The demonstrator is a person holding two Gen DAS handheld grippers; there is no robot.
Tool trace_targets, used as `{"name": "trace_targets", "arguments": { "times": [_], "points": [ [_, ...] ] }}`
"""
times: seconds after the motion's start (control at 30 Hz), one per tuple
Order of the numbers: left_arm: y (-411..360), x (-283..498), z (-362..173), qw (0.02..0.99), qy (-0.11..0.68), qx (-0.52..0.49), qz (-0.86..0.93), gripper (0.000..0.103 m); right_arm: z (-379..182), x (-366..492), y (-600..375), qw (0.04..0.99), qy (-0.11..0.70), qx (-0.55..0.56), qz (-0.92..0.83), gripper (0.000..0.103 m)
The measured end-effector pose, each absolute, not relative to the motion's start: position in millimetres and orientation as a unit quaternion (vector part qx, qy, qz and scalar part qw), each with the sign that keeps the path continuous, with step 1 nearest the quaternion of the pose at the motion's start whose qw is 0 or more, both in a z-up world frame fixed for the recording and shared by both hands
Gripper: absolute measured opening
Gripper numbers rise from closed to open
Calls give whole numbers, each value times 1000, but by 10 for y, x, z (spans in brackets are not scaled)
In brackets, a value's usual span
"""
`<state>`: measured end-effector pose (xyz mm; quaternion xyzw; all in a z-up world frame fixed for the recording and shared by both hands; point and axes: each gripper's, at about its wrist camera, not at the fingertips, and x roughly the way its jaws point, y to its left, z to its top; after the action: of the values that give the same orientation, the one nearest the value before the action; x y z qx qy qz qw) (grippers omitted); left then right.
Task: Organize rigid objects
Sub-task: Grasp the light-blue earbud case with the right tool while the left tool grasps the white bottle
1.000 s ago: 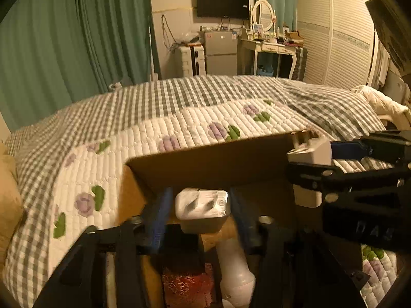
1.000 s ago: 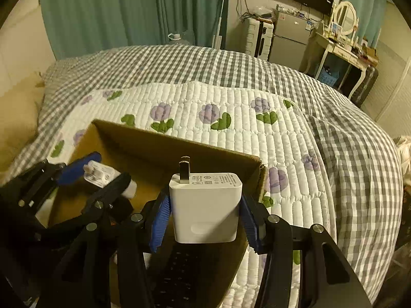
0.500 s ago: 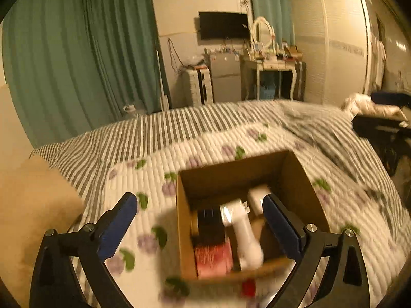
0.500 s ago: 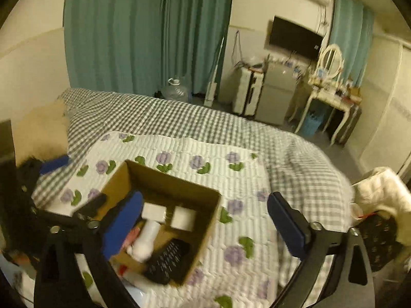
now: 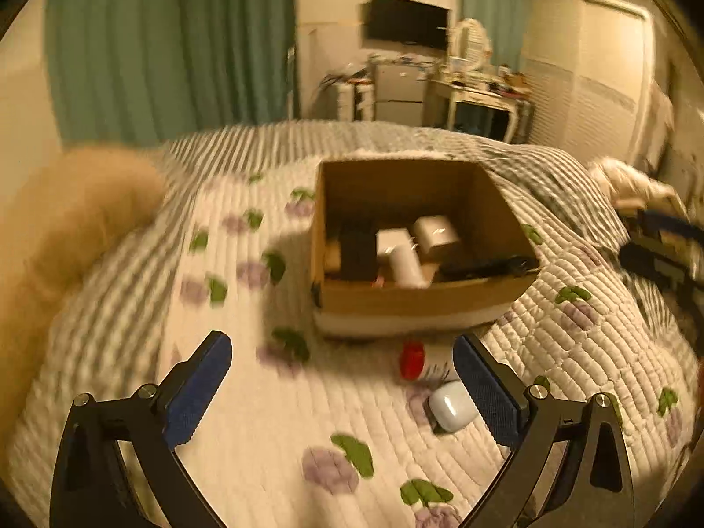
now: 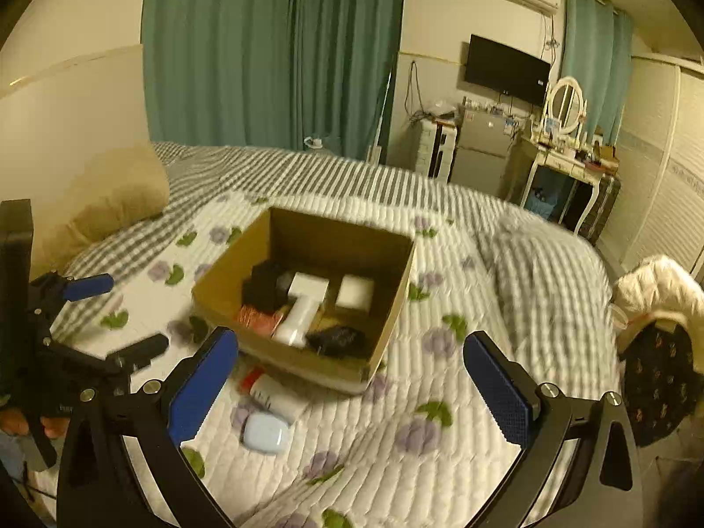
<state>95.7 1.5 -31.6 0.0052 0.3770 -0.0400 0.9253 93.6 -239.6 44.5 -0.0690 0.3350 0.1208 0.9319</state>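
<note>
Earbud case [image 6: 265, 432] beside left hand-held gripper [image 5: 342, 386], seemingly untouched

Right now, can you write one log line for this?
left gripper: open | right gripper: open | cardboard box: both chargers inside | earbud case: on quilt

Home bedroom: quilted bed [image 6: 440, 396], teal curtains [image 6: 273, 53], wall TV [image 6: 506, 68], vanity mirror [image 6: 567, 103].

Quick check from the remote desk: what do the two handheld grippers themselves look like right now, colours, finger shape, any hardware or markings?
Both match. The left gripper and right gripper have black angular frames ending in two flat fingers faced with textured blue pads. Silver screws sit at the finger joints. No cables, sleeves or readable markings show.
</note>
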Motion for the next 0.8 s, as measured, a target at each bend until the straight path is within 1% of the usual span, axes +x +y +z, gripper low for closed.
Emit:
{"name": "trace_targets", "arguments": {
  "times": [0.07, 0.13, 0.3, 0.4, 0.53, 0.6, 0.67, 0.73, 0.8],
  "points": [
    [116, 935, -448, 924, 379, -34, -22, 103, 243, 959, -2370, 927, 351, -69, 117, 103],
    [151, 921, -568, 924, 380, -45, -4, 103, 32, 1000, -2337, 920, 370, -69, 111, 103],
    [59, 910, -833, 926, 379, 0, 11, 103, -564, 1188, -2112, 880, 449, -80, 137, 103],
    [13, 881, -958, 925, 379, 20, 13, 102, -792, 1303, -2024, 859, 485, -70, 149, 102],
    [103, 909, -1075, 918, 397, 8, 16, 102, -1067, 1462, -2057, 834, 531, -34, 145, 102],
    [159, 928, -1094, 916, 401, -3, 21, 102, -1120, 1488, -2068, 830, 536, -21, 151, 98],
    [161, 922, -1105, 916, 400, -4, 21, 102, -1143, 1499, -2031, 827, 538, -18, 163, 98],
    [169, 931, -1114, 916, 401, 2, 23, 102, -1223, 1524, -1962, 819, 547, -17, 175, 92],
    [171, 932, -1120, 915, 402, 4, 25, 102, -1325, 1546, -1879, 807, 561, -25, 182, 81]
  ]
}}
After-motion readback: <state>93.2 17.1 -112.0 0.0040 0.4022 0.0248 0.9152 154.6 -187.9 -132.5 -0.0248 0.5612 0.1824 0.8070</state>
